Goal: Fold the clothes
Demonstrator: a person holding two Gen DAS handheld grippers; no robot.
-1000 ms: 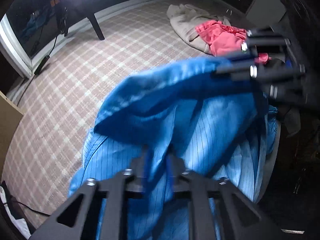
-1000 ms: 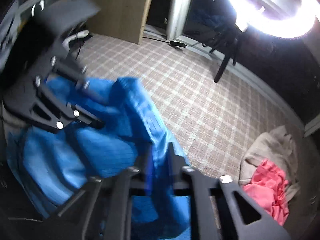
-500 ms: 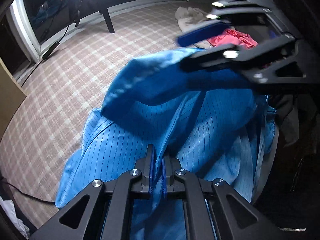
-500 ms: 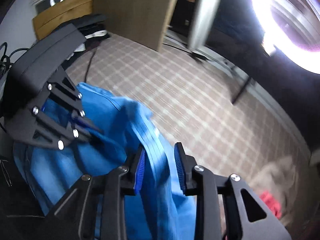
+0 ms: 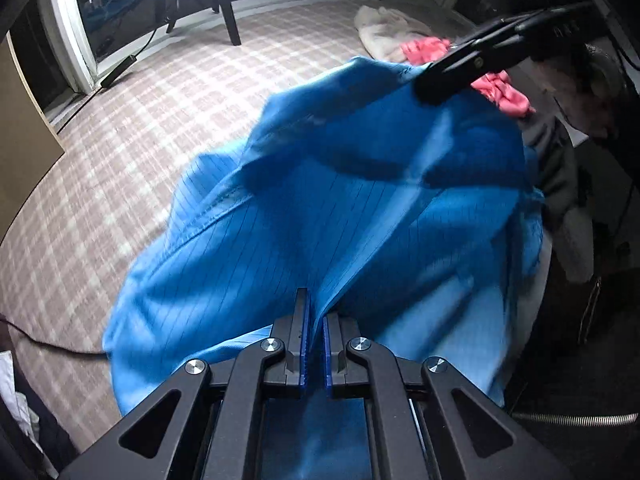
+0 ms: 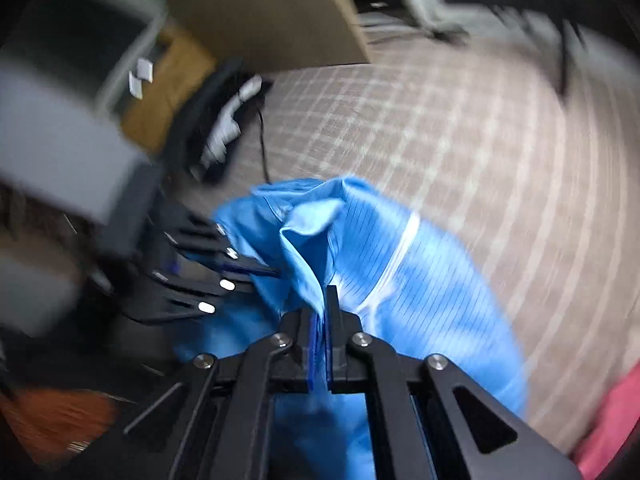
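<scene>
A blue pinstriped garment (image 5: 328,216) hangs between both grippers above the checked carpet. My left gripper (image 5: 315,308) is shut on a fold of it at the bottom of the left wrist view. My right gripper (image 6: 322,304) is shut on another edge of the same blue garment (image 6: 400,280). The right gripper also shows in the left wrist view (image 5: 480,64) at the upper right, over the cloth. The left gripper shows in the right wrist view (image 6: 224,276) at the left, beside the cloth. The right wrist view is blurred.
A beige garment (image 5: 384,32) and a pink garment (image 5: 500,88) lie on the carpet at the far right. A dark furniture leg (image 5: 230,24) stands at the back. A cable (image 5: 48,346) runs on the floor at the left. A wooden panel (image 6: 272,16) stands behind.
My right gripper has closed on the blue cloth and swung across to the right, pulling the garment wider. The left gripper keeps its hold on the fold.
</scene>
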